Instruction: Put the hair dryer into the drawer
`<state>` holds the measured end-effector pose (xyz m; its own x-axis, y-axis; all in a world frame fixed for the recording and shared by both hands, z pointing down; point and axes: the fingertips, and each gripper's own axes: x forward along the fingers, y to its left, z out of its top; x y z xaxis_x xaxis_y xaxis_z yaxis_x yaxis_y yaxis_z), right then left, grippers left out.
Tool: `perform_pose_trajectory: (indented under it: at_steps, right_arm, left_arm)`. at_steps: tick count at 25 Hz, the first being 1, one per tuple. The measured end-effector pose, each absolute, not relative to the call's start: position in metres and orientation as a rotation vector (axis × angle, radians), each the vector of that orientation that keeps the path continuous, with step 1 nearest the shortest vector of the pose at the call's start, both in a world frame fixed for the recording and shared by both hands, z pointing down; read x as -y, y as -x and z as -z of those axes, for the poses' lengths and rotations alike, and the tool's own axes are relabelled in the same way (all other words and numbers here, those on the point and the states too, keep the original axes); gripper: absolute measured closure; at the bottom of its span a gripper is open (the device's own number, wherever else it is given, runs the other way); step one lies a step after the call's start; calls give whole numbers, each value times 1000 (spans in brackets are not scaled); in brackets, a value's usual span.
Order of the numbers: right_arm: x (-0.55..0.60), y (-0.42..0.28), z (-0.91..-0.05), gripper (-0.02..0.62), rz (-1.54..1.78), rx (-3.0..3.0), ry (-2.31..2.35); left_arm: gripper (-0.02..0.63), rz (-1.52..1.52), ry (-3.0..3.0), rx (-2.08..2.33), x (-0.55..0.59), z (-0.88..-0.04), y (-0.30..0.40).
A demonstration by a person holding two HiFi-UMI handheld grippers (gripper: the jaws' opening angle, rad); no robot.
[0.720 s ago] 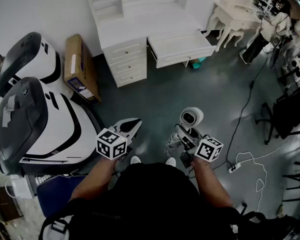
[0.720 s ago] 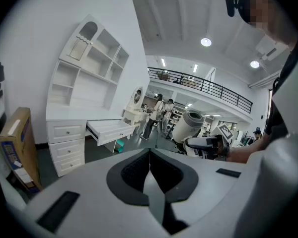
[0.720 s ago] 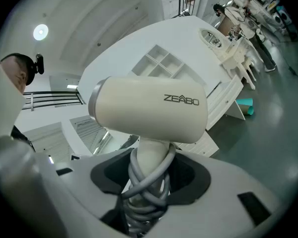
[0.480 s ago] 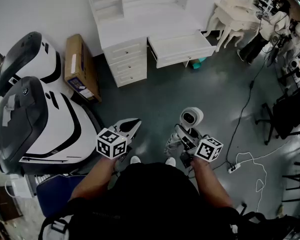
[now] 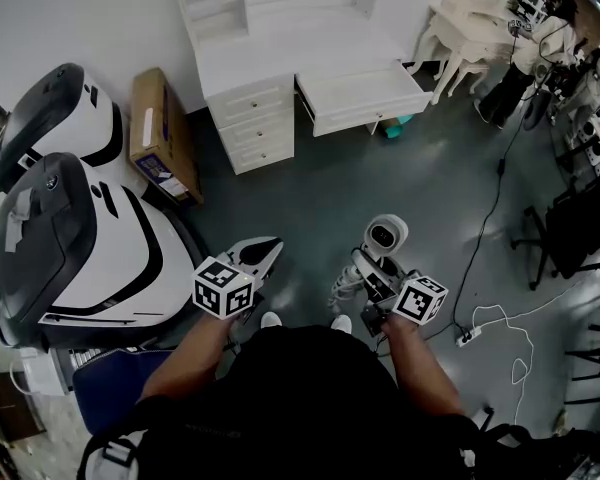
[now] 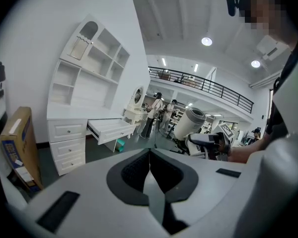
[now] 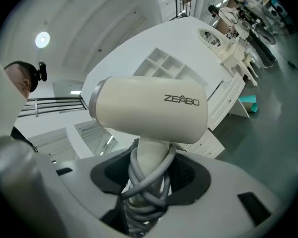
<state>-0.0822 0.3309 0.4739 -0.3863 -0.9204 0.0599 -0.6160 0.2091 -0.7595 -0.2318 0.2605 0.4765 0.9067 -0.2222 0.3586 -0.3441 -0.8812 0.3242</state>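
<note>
nothing has shifted: right gripper (image 5: 372, 271) still holds the hair dryer (image 5: 384, 235) in its fingers; left gripper (image 5: 265, 251) fingers closed, empty.

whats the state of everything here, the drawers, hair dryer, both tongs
hair dryer: gripped by its handle, cord wound round the handle
desk drawer: pulled open
three side drawers: all shut
left tongs: shut, empty
right tongs: shut on the hair dryer
</note>
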Motion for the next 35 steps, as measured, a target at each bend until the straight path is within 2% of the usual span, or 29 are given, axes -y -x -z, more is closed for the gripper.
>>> perform_pose_trajectory:
  at_steps: [35]
  right_arm:
    - [-321,119,-480,383,998,-2027,1533]
  left_arm:
    - [595,-439,-2699,315,-237,-481,263]
